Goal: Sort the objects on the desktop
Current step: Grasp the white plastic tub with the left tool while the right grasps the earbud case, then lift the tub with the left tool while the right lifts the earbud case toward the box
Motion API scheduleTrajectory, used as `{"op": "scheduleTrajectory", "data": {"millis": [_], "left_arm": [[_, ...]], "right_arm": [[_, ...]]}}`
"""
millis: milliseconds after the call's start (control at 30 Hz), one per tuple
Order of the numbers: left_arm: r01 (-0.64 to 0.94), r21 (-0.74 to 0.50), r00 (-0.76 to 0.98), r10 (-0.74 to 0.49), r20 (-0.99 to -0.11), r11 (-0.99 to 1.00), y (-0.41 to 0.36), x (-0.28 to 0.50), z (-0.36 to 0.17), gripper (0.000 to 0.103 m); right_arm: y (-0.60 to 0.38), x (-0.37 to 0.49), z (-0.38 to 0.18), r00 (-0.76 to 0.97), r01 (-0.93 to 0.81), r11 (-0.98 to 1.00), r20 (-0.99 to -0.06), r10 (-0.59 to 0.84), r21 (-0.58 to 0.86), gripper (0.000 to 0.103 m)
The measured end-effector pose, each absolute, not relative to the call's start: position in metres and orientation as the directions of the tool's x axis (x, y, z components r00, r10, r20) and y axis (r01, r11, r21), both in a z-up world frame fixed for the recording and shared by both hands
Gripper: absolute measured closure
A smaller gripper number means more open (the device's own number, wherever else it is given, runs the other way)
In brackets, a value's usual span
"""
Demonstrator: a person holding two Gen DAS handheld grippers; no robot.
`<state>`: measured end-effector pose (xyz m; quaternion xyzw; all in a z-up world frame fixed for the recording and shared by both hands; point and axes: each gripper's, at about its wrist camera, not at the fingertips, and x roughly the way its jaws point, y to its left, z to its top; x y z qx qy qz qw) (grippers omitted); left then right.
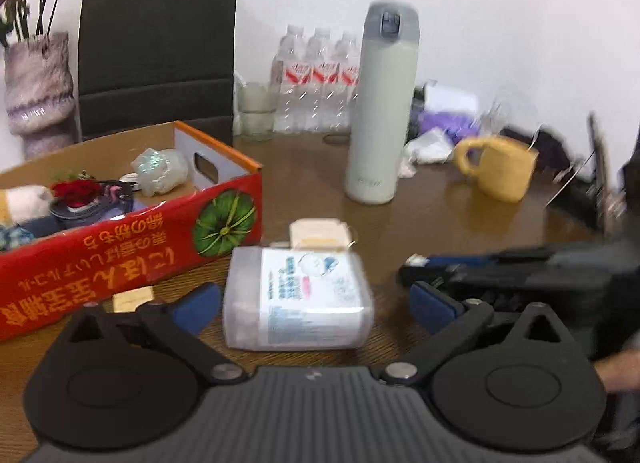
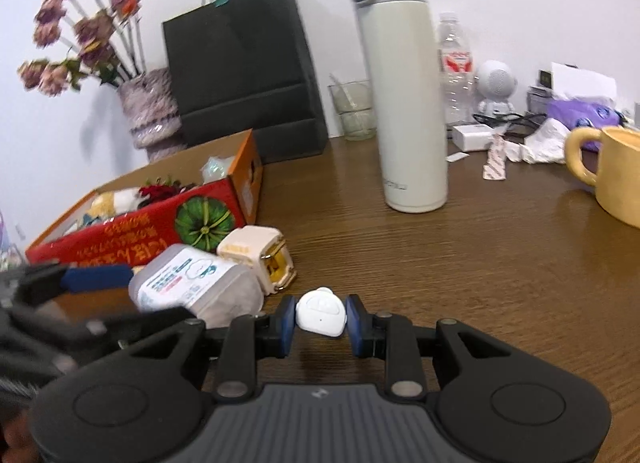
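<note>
1. Left gripper point(image 1: 312, 303): jaws spread wide to either side of the wipes tub point(image 1: 298, 297), pads clear of its walls; nothing gripped, apparently lined up to take the tub across its width.
2. Right gripper point(image 2: 320, 321): jaws clamped on a small white gadget point(image 2: 321, 316), carried clear of the table point(image 2: 500, 263), probably bound for the box.
3. Just beyond the left jaws, touching the tub's far end: cream case point(image 1: 319, 234), lying flat, unsorted.
4. Left of the left jaws: red box point(image 1: 132, 259), open-topped and already holding oddments, so likely the sorting bin; a small tan block point(image 1: 133, 299) lies at its foot.
5. Farther ahead: flask point(image 1: 382, 103) upright; yellow mug point(image 1: 498, 171) right of it, both untouched.
6. Farthest, by the wall: bottles point(image 1: 316, 75), dark bag point(image 1: 158, 47).
</note>
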<state>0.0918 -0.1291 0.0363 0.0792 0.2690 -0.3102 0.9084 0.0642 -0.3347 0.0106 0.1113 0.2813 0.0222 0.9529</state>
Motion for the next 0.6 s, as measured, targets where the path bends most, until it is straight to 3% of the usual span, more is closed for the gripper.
{"op": "scheduleTrajectory", "data": {"millis": [67,133,267,500,600], "left_arm": [[0.587,0.023,0.685,-0.48,-0.548,0.809,-0.138,0.097,0.032,0.006],[0.576,0.01,0.676,-0.47,-0.568,0.817,-0.142,0.106,0.028,0.02],[0.551,0.034,0.7,-0.44,-0.563,0.834,-0.139,0.094,0.027,0.02],[0.443,0.04,0.819,-0.385,-0.426,0.896,-0.079,0.01,0.059,0.02],[0.365,0.039,0.854,-0.318,-0.411,0.93,-0.044,-0.018,0.069,0.02]], "right_arm": [[-0.335,0.064,0.011,0.841,0.022,0.974,-0.531,0.104,0.225,0.077],[-0.333,0.063,0.011,0.841,0.019,0.976,-0.532,0.102,0.217,0.077],[-0.332,0.063,0.009,0.825,0.001,0.974,-0.551,0.128,0.227,0.077],[-0.301,0.049,0.01,0.804,-0.105,0.981,-0.566,0.181,0.164,0.077],[-0.276,0.033,0.012,0.784,-0.176,0.974,-0.578,0.227,0.143,0.077]]}}
